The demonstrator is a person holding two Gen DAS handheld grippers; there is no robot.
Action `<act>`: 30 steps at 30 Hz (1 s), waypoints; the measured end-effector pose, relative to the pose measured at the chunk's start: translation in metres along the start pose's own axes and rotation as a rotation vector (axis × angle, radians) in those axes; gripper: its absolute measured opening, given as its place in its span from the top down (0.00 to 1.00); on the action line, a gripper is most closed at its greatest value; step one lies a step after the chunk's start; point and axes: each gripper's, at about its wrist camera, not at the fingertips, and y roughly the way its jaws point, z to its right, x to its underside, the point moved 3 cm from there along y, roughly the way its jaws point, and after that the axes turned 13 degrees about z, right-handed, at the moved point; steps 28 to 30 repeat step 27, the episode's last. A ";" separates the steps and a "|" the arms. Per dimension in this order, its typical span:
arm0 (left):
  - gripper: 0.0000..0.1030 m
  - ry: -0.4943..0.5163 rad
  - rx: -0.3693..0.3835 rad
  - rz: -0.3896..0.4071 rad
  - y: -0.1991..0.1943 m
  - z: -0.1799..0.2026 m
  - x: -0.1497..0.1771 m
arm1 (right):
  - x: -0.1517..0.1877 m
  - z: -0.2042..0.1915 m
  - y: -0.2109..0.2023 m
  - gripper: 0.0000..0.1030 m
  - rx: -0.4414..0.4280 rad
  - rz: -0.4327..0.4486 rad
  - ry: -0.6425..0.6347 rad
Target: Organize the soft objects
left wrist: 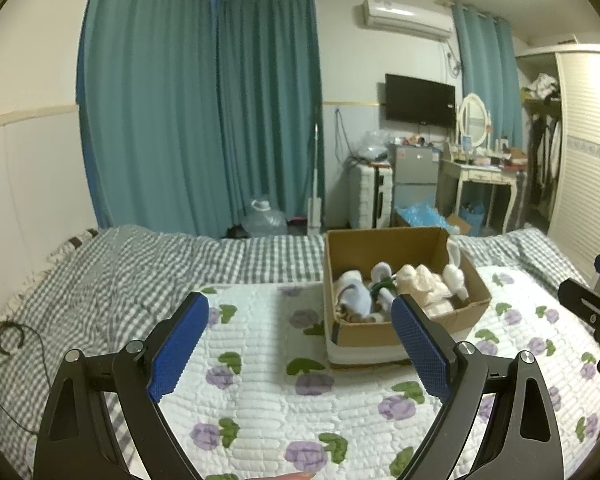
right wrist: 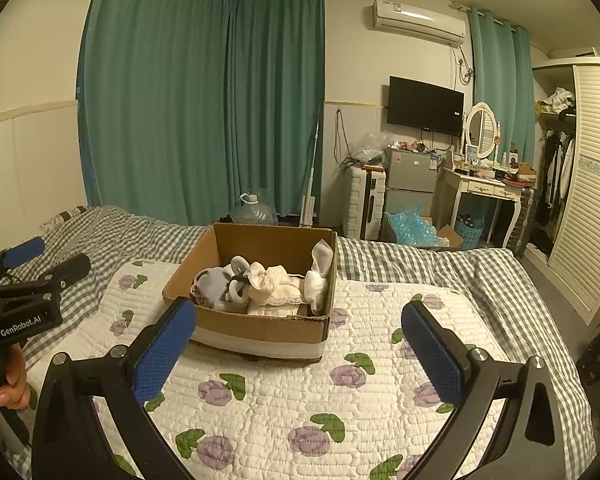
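Observation:
An open cardboard box (right wrist: 260,330) stands on a white quilt with purple flowers (right wrist: 300,400) on the bed. It also shows in the left wrist view (left wrist: 364,336). Inside lie soft toys: a pale blue one (right wrist: 212,284), a cream frilly one (right wrist: 276,284) and a white one (right wrist: 318,280). My left gripper (left wrist: 300,308) is open and empty, hovering above the quilt to the box's near left. My right gripper (right wrist: 300,314) is open and empty, just in front of the box. The left gripper also appears at the left edge of the right wrist view (right wrist: 32,264).
A grey checked bedspread (left wrist: 120,272) covers the bed around the quilt. Beyond the bed are teal curtains (right wrist: 204,112), a water jug (right wrist: 254,210), a white suitcase (right wrist: 366,202), a small fridge (right wrist: 410,182), a dressing table (right wrist: 484,192) and a wardrobe (right wrist: 588,184).

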 end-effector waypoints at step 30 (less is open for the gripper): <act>0.09 0.013 -0.010 -0.038 0.004 0.004 0.012 | 0.006 -0.002 0.001 0.00 -0.004 -0.021 0.025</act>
